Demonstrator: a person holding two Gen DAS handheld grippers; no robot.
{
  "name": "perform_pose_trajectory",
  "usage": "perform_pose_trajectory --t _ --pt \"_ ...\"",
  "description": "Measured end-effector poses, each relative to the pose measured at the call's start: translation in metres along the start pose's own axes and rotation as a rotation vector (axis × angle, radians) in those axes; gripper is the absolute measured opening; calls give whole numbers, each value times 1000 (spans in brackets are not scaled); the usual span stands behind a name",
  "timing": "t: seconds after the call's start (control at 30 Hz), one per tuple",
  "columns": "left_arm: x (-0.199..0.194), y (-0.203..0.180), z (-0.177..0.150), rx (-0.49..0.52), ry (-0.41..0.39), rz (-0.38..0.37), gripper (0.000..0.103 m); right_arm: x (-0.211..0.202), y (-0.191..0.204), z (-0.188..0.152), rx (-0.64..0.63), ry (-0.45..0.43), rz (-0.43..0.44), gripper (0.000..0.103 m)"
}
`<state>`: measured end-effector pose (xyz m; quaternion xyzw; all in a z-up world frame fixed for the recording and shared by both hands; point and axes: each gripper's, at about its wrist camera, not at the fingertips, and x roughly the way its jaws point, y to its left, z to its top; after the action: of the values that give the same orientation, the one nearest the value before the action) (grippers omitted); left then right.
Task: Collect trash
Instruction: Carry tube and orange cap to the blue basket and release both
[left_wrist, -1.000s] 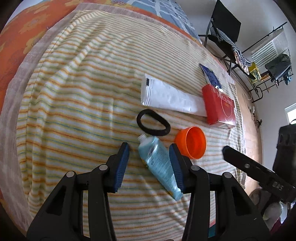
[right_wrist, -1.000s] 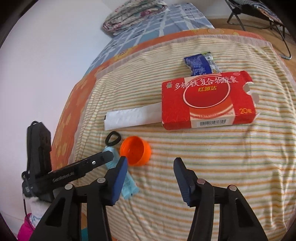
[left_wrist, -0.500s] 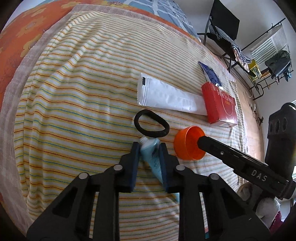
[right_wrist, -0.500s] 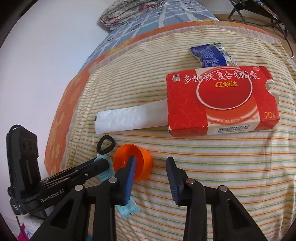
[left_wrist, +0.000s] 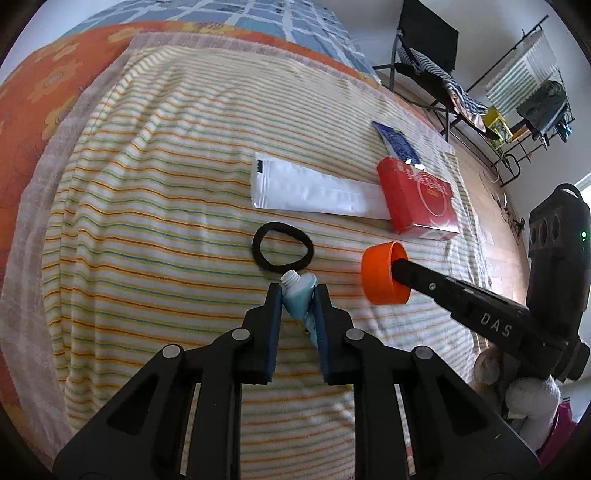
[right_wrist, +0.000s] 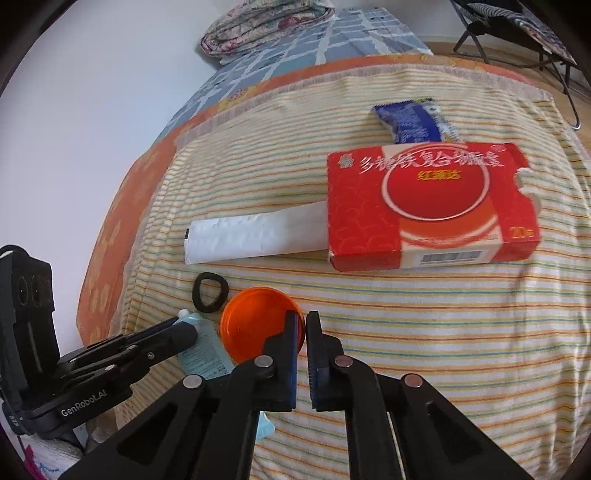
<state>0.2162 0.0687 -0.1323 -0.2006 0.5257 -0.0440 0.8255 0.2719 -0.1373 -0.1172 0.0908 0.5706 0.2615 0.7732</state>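
Note:
On a striped cloth lie several pieces of trash. My left gripper is shut on a light-blue uncapped tube, gripping it near its threaded neck; the tube also shows in the right wrist view. My right gripper is shut on the rim of an orange cap, one finger inside it; the cap also shows in the left wrist view. A red medicine box, a white pouch, a blue wrapper and a black hair band lie beyond.
The striped cloth covers an orange flowered sheet on a bed. A folded quilt lies at the bed's far end. A folding chair and a metal rack stand on the floor at the right.
Both grippers moved forward and closed: the left shut on the blue tube, the right shut on the orange cap's rim. The cap now stands tilted on its side.

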Motion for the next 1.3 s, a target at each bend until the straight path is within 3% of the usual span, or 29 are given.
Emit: perform_pose_trajectory --t 0.7,1.1,1.3 --pt "-93 -22 -45 109 -119 -11 15 -92 14 -45 -101 -91 13 2" --pt "-115 -55 -108 247 -84 -32 15 -150 -1 -125 -117 -85 27 2" --pt "-109 -61 -147 296 -30 -25 15 -154 -8 -171 -126 -47 30 2"
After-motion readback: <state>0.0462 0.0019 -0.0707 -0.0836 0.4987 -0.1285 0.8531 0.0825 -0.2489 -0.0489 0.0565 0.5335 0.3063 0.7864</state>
